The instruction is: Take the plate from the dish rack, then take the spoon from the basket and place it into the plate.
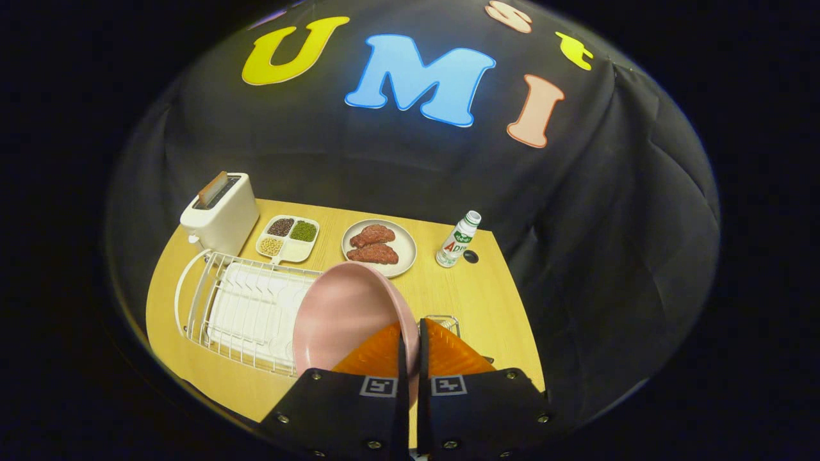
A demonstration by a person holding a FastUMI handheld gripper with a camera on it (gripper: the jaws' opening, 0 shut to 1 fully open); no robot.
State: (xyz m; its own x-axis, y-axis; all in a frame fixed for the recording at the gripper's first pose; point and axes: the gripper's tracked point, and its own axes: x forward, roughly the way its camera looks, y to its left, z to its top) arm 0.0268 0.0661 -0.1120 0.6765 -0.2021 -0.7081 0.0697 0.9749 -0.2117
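Low in the middle, your fingers [410,342] pinch the pink plate's [343,314] rim — stiff, slippery, breakable — so grip firmly.

btl [458,239] label illegible, sq code tags [378,386] on claw [410,325], pinching plate [339,317] rim

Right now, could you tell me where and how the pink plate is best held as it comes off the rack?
By its rim, edge-on: the pink plate stands tilted above the dish rack, and the gripper is shut on the thin rim from the near, right side.
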